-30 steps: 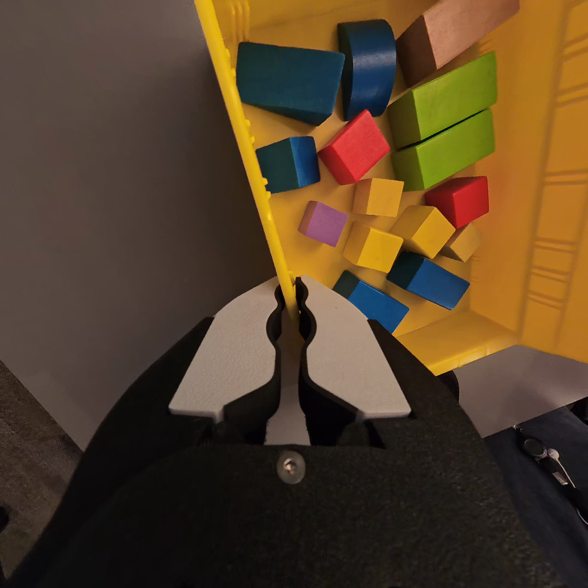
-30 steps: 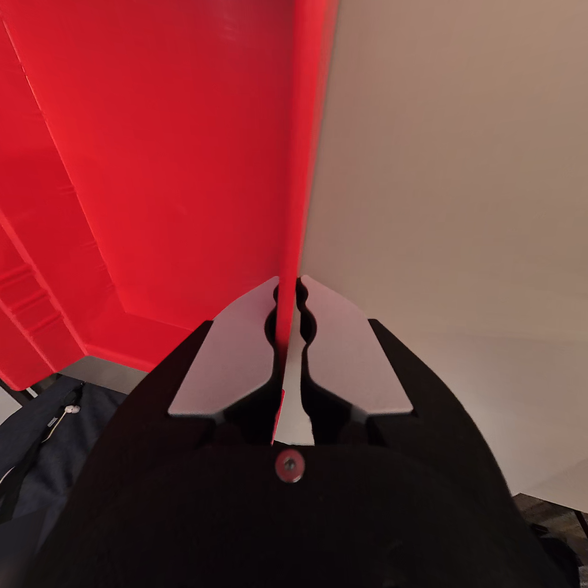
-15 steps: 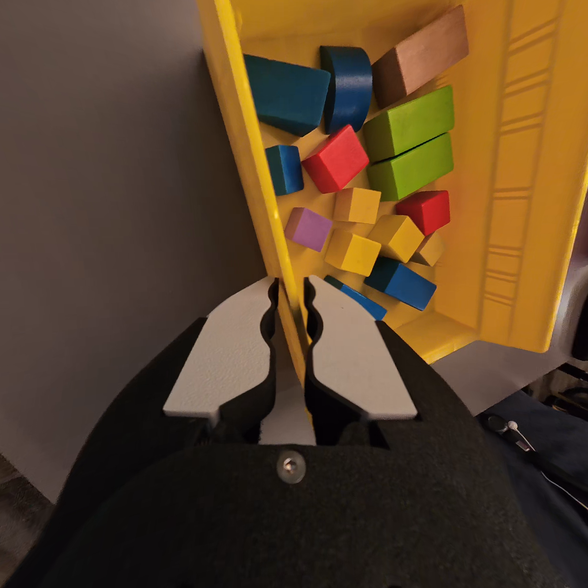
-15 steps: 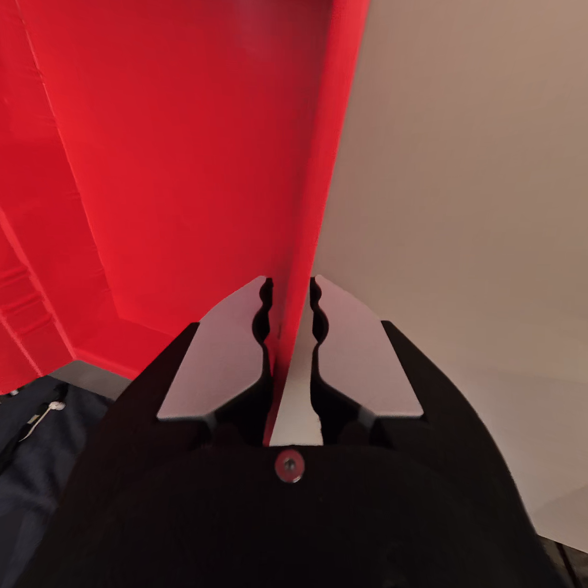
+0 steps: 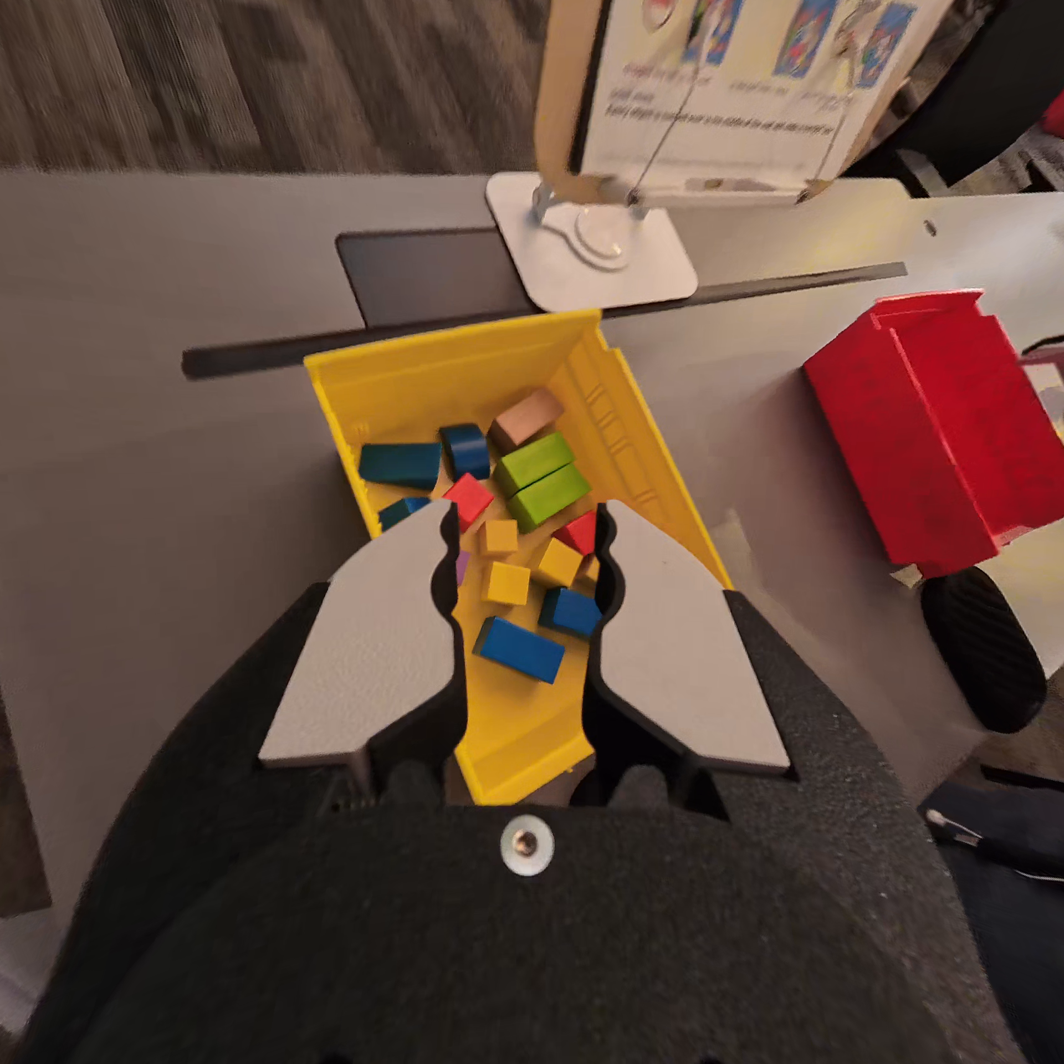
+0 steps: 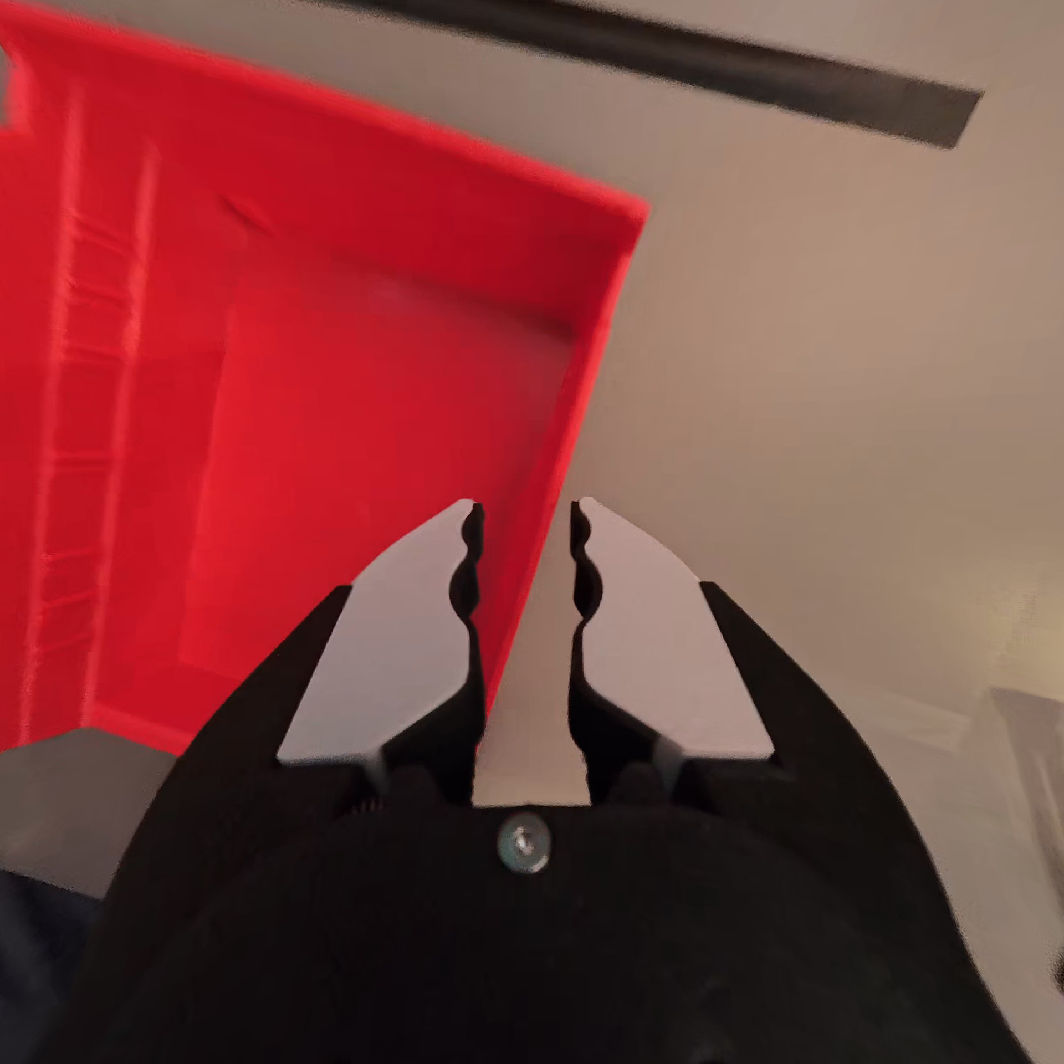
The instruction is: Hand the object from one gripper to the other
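Note:
In the left wrist view a yellow bin (image 5: 455, 351) stands on the grey table (image 5: 173, 460) and holds several wooden blocks: blue (image 5: 521, 648), yellow (image 5: 506, 582), red (image 5: 469, 498), green (image 5: 541, 469) and a brown one (image 5: 527, 417). My left gripper (image 5: 524, 509) is open and empty, above the bin's near end. A red bin (image 5: 921, 437) stands to the right. In the right wrist view my right gripper (image 6: 527, 506) is open; the red bin's right wall (image 6: 576, 403) runs between the fingers without either pad touching it. The red bin's floor shows bare.
A white stand base (image 5: 593, 253) carrying a printed sheet (image 5: 719, 86) stands at the table's back. A dark strip (image 5: 777, 282) crosses the table, with a black rectangle (image 5: 426, 270) beside it. A dark rounded object (image 5: 979, 645) lies below the red bin. Carpet lies beyond the table.
Both grippers were shut on a bin wall, left on the yellow, right on the red. Both have opened, let go and drawn back, so more of the table shows.

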The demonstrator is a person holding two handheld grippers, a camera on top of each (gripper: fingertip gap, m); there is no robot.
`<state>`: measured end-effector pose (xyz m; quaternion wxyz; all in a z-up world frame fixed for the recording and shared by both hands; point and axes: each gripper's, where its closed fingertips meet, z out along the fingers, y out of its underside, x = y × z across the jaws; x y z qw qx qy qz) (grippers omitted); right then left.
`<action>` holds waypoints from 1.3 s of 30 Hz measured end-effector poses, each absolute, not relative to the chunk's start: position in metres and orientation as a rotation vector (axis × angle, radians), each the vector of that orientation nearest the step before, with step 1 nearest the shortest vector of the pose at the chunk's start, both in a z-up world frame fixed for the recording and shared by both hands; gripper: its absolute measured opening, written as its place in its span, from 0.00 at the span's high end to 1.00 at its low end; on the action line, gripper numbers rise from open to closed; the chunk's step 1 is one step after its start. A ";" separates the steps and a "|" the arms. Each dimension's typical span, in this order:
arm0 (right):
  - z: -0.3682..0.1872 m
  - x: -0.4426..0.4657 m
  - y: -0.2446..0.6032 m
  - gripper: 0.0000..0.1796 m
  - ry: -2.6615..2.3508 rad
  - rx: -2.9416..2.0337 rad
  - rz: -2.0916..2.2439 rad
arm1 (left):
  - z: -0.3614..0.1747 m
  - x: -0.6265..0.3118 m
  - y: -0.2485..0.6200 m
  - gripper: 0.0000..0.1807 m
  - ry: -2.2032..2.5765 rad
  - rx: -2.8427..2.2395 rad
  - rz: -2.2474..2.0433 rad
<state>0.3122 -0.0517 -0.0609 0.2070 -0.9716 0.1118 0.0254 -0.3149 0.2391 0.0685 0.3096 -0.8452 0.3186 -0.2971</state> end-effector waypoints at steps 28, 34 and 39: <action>0.103 0.066 0.053 0.60 -0.049 -2.053 0.270 | 0.117 -0.068 0.141 0.42 0.912 -1.974 -0.723; 0.040 0.060 0.094 0.57 0.112 -2.064 -0.027 | 0.054 -0.046 0.144 0.31 0.868 -2.048 -0.618; -0.027 0.048 0.099 0.51 0.156 -2.176 -0.158 | -0.017 -0.049 0.148 0.29 0.854 -2.147 -0.420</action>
